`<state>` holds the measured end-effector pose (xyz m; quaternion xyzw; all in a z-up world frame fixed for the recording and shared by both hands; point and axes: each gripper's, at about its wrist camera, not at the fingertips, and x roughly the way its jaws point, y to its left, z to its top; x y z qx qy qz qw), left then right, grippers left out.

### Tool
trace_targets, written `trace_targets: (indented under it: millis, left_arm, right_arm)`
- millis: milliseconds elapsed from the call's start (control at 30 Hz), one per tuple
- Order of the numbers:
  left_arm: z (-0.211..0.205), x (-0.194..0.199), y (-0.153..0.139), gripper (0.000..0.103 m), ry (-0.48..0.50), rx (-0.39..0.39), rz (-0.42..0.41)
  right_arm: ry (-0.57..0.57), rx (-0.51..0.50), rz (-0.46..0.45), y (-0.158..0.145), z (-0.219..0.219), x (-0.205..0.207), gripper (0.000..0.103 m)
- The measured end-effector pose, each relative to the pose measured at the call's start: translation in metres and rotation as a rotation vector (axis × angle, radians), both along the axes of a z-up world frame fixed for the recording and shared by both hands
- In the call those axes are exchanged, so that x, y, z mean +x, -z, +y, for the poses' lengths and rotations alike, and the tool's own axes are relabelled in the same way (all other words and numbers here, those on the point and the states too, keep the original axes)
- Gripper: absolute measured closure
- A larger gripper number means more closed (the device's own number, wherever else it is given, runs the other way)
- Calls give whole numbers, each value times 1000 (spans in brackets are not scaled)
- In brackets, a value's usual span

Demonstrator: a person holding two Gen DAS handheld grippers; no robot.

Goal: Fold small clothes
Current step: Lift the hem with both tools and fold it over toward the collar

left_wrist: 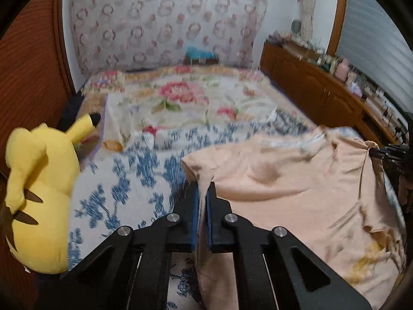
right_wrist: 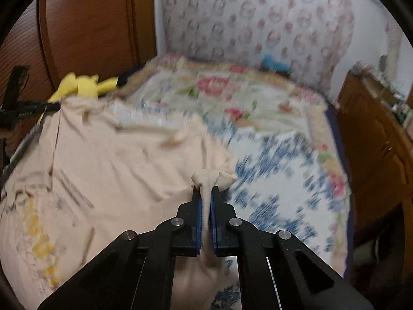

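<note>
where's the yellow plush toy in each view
Left wrist view: the plush fills the left edge, large and close, lying on the bed left of the left claw.
Right wrist view: the plush is small at upper left, peeking over the far edge of the peach shirt.
Shared landmark: the red flower on the quilt, mid-bed in both.
</note>
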<state>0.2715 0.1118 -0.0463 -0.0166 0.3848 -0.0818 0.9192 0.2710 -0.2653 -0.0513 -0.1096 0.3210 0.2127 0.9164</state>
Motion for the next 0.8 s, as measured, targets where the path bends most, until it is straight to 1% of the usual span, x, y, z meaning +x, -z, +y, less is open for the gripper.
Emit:
trace_targets:
  millis: [100,200,367,467,533,567,667,733,800]
  left_arm:
    - [-4,-17,-18,97,8,-2,-38]
    - [-8,-42,-30,97,23,2,-68]
    - [-13,-83,-33,97,30,13,-89]
    - [-14,-112,-32,97,28,11,-99]
    - [-15,-138,-35,97,21,6,-143]
    - [-15,-148,-36,97,18,0,-149]
    - [-13,-180,-36,97,17,-45,-162]
    - [-14,-199,-35,97,13,-59,-166]
    - [-16,-212,-31,97,8,-57,-175]
  right_arm:
    - [6,34,-42,-17,-8,-13,98]
    - [-1,34,-70,-25,-11,-32,98]
    - [-13,59,-102,-30,-24,-72,98]
    - [-18,70,-114,-24,-27,-99,98]
    - [-24,81,-123,-20,-31,-119,98]
    - [-26,83,-124,-19,-32,-126,98]
    - [-33,95,-124,-12,-40,-155,98]
    - [-36,134,-110,-6,-49,-177,98]
    - [-35,162,-81,-1,-55,-189,98]
